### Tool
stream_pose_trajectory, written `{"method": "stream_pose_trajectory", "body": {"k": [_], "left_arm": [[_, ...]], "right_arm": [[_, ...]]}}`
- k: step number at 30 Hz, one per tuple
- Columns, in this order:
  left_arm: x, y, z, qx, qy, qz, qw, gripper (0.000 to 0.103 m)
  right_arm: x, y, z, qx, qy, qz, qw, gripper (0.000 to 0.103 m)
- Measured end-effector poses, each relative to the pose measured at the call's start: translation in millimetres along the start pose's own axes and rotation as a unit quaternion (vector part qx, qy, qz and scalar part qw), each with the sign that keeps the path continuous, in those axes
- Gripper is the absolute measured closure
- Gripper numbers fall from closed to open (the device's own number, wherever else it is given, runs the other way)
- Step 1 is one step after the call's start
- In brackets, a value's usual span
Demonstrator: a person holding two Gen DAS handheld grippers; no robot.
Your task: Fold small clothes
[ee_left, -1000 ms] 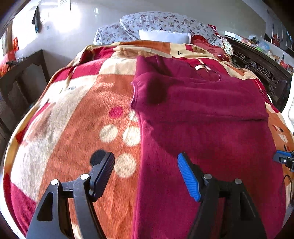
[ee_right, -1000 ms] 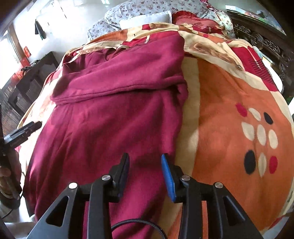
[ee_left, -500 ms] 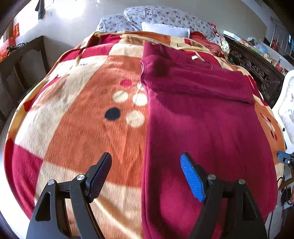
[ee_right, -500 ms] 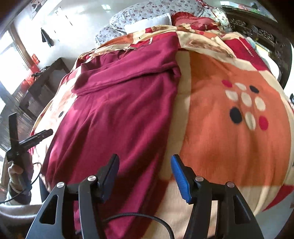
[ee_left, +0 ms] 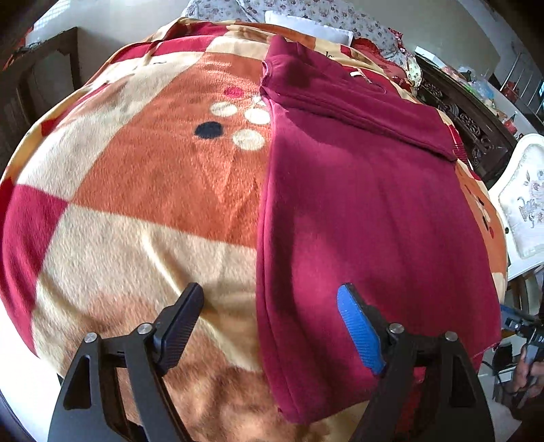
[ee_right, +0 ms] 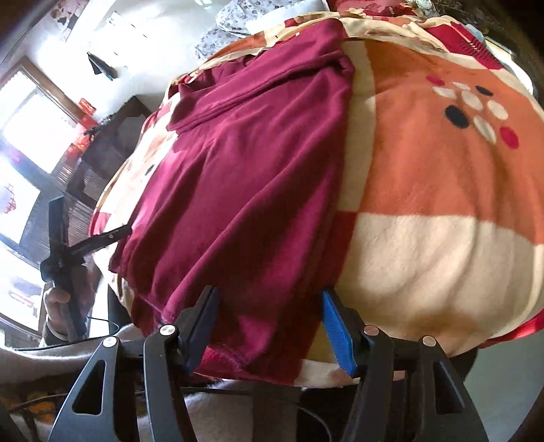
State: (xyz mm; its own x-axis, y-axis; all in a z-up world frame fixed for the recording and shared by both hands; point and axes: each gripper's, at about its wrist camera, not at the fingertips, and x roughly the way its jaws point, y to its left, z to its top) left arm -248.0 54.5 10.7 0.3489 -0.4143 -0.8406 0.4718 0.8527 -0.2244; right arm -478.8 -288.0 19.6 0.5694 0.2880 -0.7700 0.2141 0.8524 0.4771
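Note:
A dark red fleece garment (ee_left: 367, 217) lies flat along the bed, its far part folded across itself. It also shows in the right wrist view (ee_right: 244, 183). My left gripper (ee_left: 272, 319) is open and empty, above the garment's near left hem corner. My right gripper (ee_right: 268, 323) is open, its jaws straddling the near right hem at the bed's edge, holding nothing. The left gripper (ee_right: 68, 244) appears at the far left of the right wrist view.
The bed is covered by an orange, cream and red blanket (ee_left: 142, 190) with dots. Floral pillows (ee_left: 326, 20) lie at the head. A dark carved wooden frame (ee_left: 469, 125) and a white chair (ee_left: 523, 204) stand to the right.
Both grippers have pulled back toward the foot of the bed, from over the garment's middle to its near hem. The right gripper has opened wider.

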Motion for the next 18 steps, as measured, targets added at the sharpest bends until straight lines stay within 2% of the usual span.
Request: {"method": "stream_pose_trajectory", "body": {"k": [7,13,15,18], "left_arm": [[-4,-4,-5,-0.003,0.013,-0.017,0.9998,0.018],[-3,-6,-10,0.006,0.028,-0.021,0.9994,0.017],[-3,-6,-12,-0.001,0.029,-0.028,0.9992,0.016],[-1,-12,-14,0.023,0.028,-0.02,0.9992,0.018]], "right_arm": [[0,-5,-2,0.016,-0.013,0.036,0.999,0.036],[0,-8,-4,0.011,-0.017,0.05,0.999,0.037],[2,-7,-5,0.0,-0.017,0.05,0.999,0.042],[5,-5,-1,-0.02,-0.022,0.038,0.999,0.069]]}}
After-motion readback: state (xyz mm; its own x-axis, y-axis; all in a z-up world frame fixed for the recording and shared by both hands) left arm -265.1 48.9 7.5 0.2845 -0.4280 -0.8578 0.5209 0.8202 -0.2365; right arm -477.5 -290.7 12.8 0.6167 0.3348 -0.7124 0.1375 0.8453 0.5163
